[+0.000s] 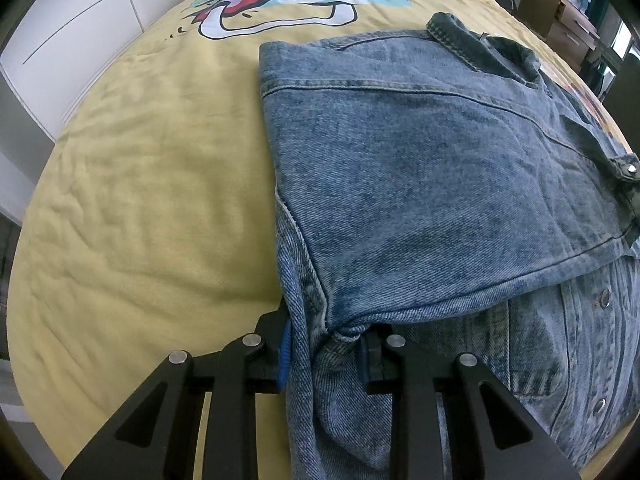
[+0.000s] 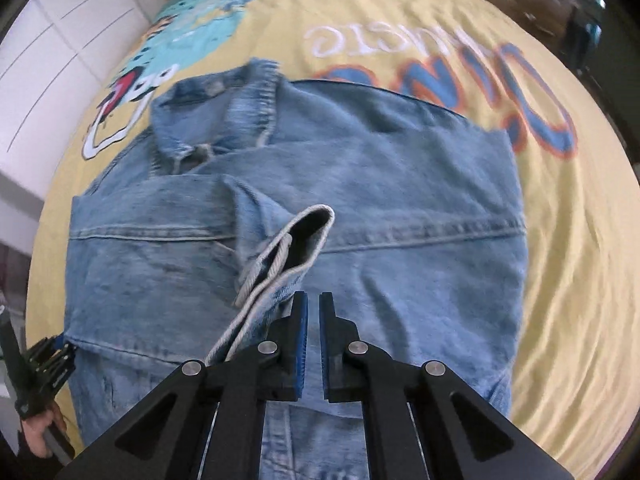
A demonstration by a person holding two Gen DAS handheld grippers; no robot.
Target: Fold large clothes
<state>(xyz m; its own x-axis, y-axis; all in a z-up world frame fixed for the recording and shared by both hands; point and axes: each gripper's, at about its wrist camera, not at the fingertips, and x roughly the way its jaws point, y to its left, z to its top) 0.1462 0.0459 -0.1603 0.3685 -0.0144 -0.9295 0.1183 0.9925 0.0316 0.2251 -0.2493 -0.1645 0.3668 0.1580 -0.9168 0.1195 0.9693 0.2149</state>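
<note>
Bed w/ yellow cartoon-print bedspread [image 1: 140, 184], 1 folded blue denim jacket [image 1: 440, 168] flat on it

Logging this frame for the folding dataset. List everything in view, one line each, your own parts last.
denim jacket: one, faded blue, partly folded on the bed, collar at the far end.
sleeve cuff: one, blue with pale edge, sticking up just ahead of the right gripper.
bedspread: one, yellow with cartoon print, under the jacket.
cabinets: white, left of the bed.
cardboard boxes: several, brown, far right.
left gripper: black with blue pads, clamped on the jacket's near edge.
right gripper: black with blue pads, narrow gap, holding nothing.
</note>
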